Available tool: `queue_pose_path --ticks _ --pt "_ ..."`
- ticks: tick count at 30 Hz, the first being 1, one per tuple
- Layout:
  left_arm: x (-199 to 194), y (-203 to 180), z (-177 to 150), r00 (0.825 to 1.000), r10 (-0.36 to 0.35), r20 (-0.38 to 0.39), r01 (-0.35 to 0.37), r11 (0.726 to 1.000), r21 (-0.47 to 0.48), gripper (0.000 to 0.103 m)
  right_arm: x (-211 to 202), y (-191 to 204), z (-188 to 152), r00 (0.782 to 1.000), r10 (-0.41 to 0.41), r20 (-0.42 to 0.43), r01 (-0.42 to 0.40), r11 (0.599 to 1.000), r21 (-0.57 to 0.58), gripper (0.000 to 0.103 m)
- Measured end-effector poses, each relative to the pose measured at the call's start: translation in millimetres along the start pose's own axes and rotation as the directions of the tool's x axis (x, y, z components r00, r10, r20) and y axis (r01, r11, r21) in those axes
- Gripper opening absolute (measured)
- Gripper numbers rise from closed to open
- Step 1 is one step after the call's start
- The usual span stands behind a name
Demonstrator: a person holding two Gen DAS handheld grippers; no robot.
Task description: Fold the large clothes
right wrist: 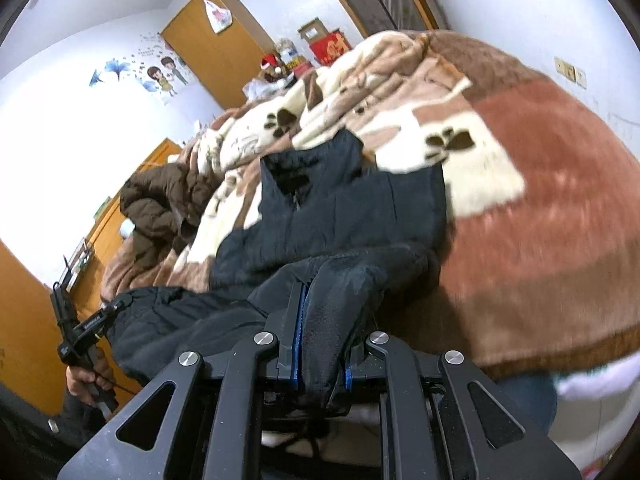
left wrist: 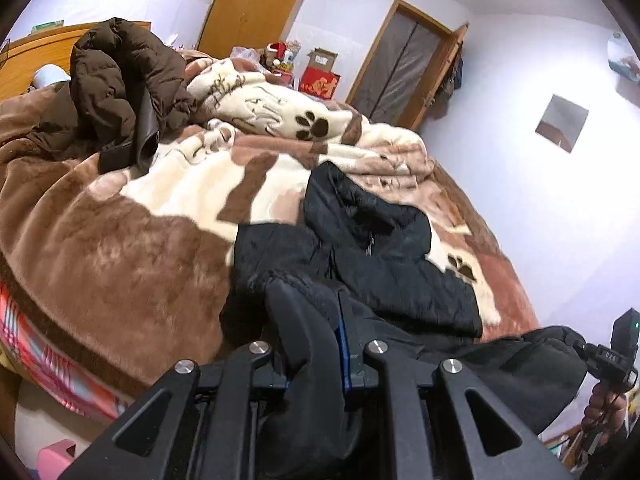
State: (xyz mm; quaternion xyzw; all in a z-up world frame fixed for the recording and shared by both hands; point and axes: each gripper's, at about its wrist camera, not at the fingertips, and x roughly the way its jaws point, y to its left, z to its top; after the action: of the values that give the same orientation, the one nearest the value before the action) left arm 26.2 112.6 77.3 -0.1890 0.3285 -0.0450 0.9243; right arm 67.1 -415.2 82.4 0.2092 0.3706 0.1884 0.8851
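Fingers (left wrist: pixel 306 304) pinch black jacket (left wrist: pixel 384 256) (hem).

The left gripper (left wrist: pixel 320 312) and the right gripper (right wrist: pixel 320 312) are being held side by side, both clamped onto black fabric.

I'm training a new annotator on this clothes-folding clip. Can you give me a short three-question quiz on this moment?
1. True or false: both grippers are shut on the black jacket.
2. Which garment lies untouched near the headboard? A) brown puffer coat B) red sweater C) grey trousers
3. Fill in: the jacket's far end rests on the paw-print ____.

Key
1. True: the left gripper and right gripper each pinch black fabric.
2. A: brown puffer coat.
3. Blanket.
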Motion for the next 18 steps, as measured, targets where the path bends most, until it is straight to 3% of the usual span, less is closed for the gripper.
queue_pose_path --ticks 4,8,14,18 --pt "14.3 0.0 17.6 1.000 0.009 0.019 -0.009 1.000 0.004 0.017 10.2 4.7 23.0 1.000 -0.013 0.024 0.013 1.000 -0.019 0.015" --pt "14.7 4.0 9.3 1.000 0.007 -0.005 -0.007 1.000 0.010 0.017 12.8 1.8 17.6 1.000 -0.015 -0.003 0.015 0.999 -0.038 0.015" --pt "11.8 16.9 -44.2 0.989 0.027 -0.148 -0.024 0.999 0.022 0.019 21.4 -27.8 -36.4 0.985 -0.025 -0.171 0.032 0.999 0.033 0.017" --pt "15.8 25.5 -80.6 0.955 0.072 -0.289 -0.060 0.997 0.050 0.027 28.2 -43.1 -73.1 0.955 -0.043 -0.292 0.063 0.996 0.060 0.021"
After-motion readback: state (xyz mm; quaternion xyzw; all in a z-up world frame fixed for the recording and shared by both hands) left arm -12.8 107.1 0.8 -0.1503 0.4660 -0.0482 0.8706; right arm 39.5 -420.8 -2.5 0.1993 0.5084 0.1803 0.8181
